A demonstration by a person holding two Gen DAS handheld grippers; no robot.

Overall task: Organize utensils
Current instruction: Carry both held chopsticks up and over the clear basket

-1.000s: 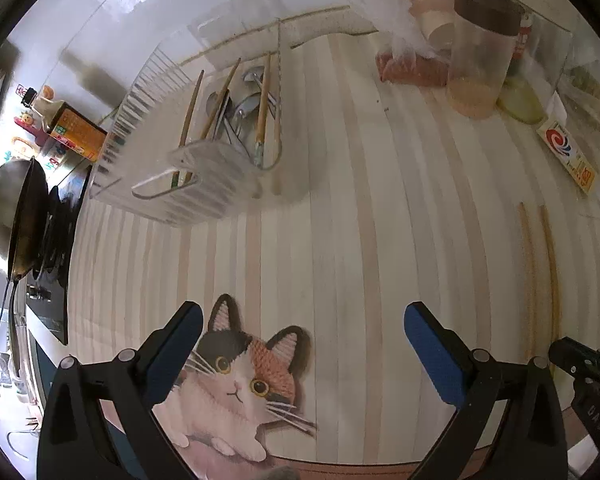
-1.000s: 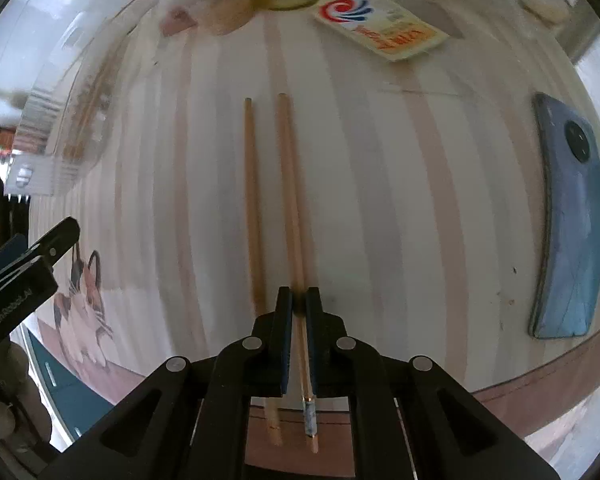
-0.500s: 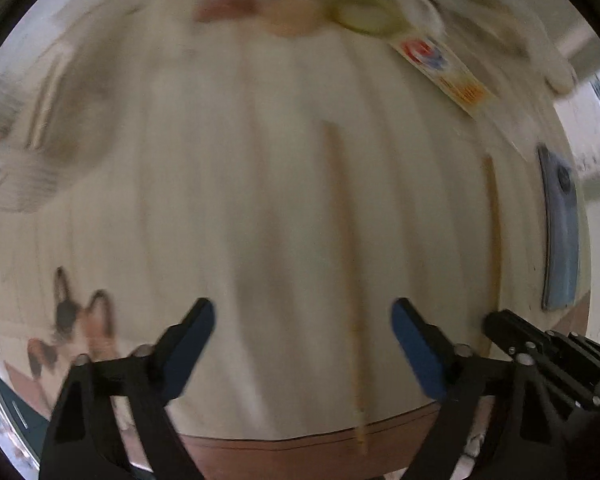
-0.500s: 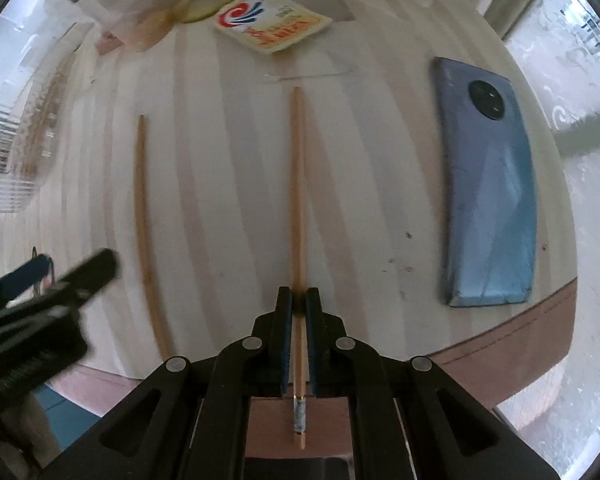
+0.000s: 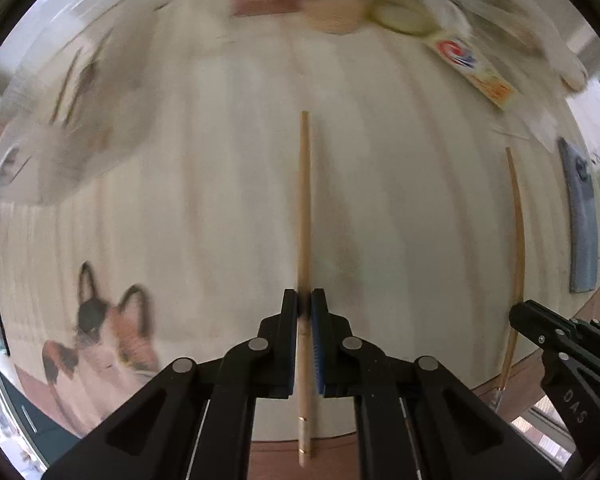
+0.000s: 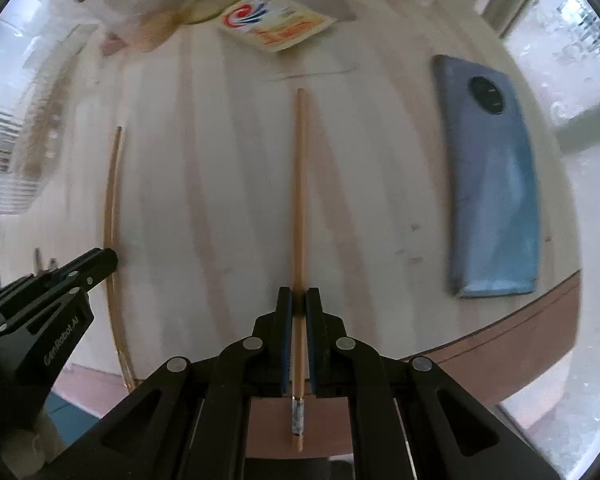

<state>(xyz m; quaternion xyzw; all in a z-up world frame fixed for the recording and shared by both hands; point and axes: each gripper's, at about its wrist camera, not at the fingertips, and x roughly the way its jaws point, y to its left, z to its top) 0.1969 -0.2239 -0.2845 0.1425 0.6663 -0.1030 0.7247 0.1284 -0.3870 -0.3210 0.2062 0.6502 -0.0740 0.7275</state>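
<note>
**Both chopsticks now gripped**

A second ago my left fingers (image 5: 304, 300) stood wide over the cat print; now they have closed on the left chopstick (image 5: 303, 208). My right fingers (image 6: 299, 300) still clamp the other chopstick (image 6: 299, 184). Both sticks lie along the desk (image 6: 228, 184), ready to go to the rack (image 5: 60, 128). The left gripper reads "GenRobot.AI"; the right, "DAS".

chopsticks (image 5: 303, 208): smooth wood | table (image 6: 220, 184): matt striped wood | phone (image 6: 496, 184): glossy

Two wooden chopsticks (image 5: 303, 208) (image 6: 299, 200) (well apart), each clamped near its butt.
</note>
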